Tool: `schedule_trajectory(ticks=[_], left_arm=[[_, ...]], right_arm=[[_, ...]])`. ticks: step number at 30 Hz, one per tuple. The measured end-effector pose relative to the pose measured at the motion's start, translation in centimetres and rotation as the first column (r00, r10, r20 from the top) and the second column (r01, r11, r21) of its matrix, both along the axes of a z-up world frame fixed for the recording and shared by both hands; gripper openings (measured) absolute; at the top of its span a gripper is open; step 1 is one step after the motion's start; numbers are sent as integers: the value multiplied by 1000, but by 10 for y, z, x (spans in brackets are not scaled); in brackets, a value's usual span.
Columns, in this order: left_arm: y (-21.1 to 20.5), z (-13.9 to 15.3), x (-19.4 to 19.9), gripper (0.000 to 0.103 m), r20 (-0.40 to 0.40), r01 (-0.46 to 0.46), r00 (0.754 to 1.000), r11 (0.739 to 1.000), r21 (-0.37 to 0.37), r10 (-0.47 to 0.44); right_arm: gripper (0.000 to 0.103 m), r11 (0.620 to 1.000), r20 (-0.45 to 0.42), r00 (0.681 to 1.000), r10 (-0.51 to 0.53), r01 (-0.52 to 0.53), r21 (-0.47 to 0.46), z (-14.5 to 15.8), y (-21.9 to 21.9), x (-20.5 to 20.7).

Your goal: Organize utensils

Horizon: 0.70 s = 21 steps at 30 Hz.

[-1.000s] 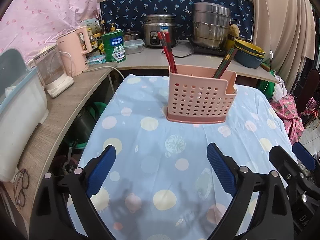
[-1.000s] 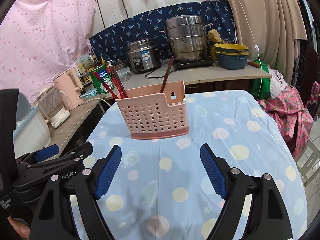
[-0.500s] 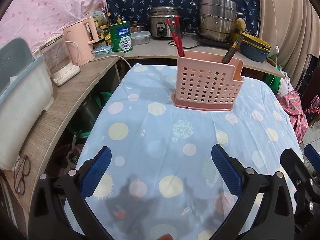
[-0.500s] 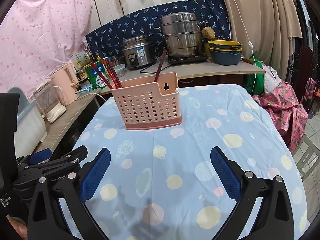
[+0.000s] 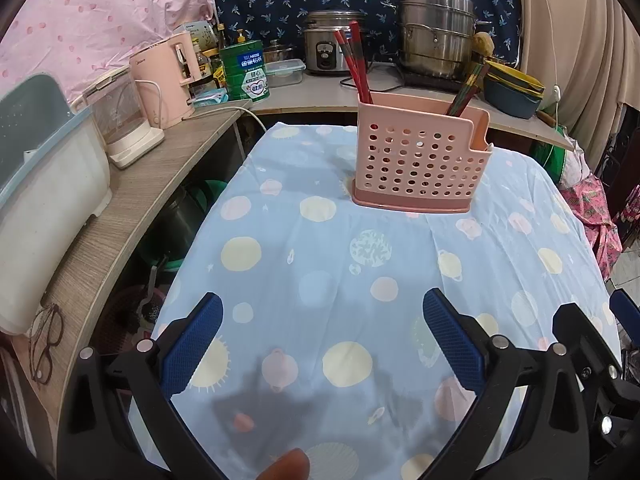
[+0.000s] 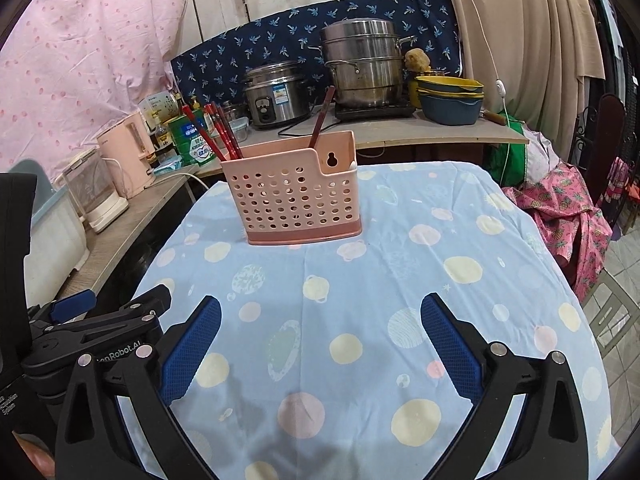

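Standing near the far end of the blue spotted tablecloth (image 5: 328,280), the pink perforated utensil holder (image 5: 420,164) keeps its contents in two groups; red chopsticks (image 5: 356,64) lean out of its left compartment, and darker patterned chopsticks (image 5: 466,88) rise from the right one, beside the stepped-down corner; from my right wrist view the same holder (image 6: 296,196) shows a keyhole slot in its taller back wall, with the red sticks (image 6: 216,132) fanned at left and one brown handle (image 6: 322,116) upright at right; my left gripper (image 5: 320,340) has its blue pads spread wide with nothing between them, its jaws having just finished opening; my right gripper (image 6: 320,340) is likewise spread wide and empty, its jaws also just opened; both hover over bare cloth well short of the holder; the cloth between my fingers and the holder is free of objects; the table's left edge drops off beside a wooden counter (image 5: 132,200) carrying a pink kettle (image 5: 168,80) and a clear jug (image 5: 120,120); the right edge falls away toward pink fabric (image 6: 560,216).
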<state>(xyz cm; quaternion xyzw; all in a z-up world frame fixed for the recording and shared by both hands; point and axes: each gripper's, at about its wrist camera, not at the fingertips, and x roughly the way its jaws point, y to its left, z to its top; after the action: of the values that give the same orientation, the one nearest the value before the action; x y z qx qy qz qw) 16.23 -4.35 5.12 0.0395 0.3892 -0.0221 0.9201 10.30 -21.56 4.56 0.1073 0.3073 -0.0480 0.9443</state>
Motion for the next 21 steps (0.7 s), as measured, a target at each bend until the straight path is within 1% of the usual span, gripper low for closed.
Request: schedule_trajectory(ticks=[21], left_arm=[[-1, -12, 2, 96, -21, -9, 1000, 1000, 27, 9]], right_arm=[[96, 1000, -34, 999, -2, 2, -3, -12, 3, 6]])
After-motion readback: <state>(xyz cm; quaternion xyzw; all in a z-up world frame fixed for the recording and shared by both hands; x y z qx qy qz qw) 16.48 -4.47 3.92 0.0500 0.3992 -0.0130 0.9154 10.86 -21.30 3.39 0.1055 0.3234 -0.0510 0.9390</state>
